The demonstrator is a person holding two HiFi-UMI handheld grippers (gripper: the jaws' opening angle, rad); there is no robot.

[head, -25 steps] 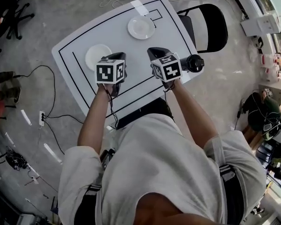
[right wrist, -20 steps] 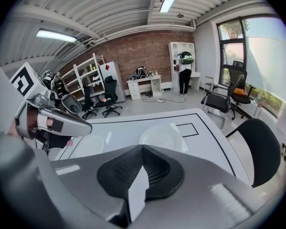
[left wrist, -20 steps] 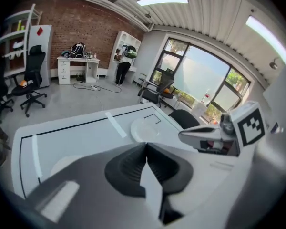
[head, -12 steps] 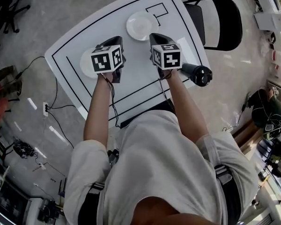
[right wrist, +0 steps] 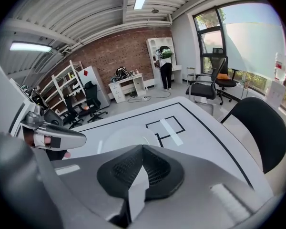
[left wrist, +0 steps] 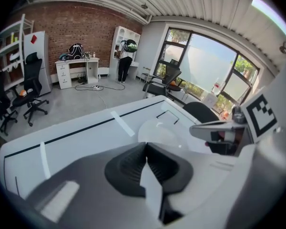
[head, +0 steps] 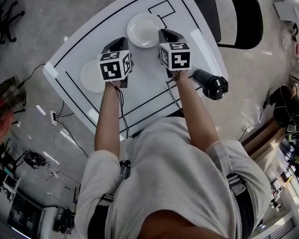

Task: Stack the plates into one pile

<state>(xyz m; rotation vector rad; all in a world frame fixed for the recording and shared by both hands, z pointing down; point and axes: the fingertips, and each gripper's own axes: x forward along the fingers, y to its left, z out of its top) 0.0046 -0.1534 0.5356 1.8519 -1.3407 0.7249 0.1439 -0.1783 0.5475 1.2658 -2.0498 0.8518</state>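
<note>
Two white plates lie apart on the white table [head: 154, 91]. One plate [head: 143, 30] sits at the far middle, the other plate [head: 91, 77] near the left edge. My left gripper [head: 120, 45] hovers between them, shut and empty, just right of the left plate. My right gripper [head: 166, 34] is shut and empty too, its tip right beside the far plate. The left gripper view has the far plate [left wrist: 164, 130] ahead of the closed left gripper [left wrist: 147, 148]. In the right gripper view the same plate [right wrist: 120, 138] lies just beyond the closed right gripper [right wrist: 143, 148].
A black outlined rectangle [head: 162, 8] is marked on the table beyond the far plate. A black folding chair [head: 239, 14] stands at the table's right. A black cylindrical thing [head: 212, 83] sticks out at the near right edge. Cables [head: 65, 131] run across the floor on the left.
Both grippers have moved forward and down over the table, closer to the plates. Their jaws stayed shut. The plates have not shifted on the table.
</note>
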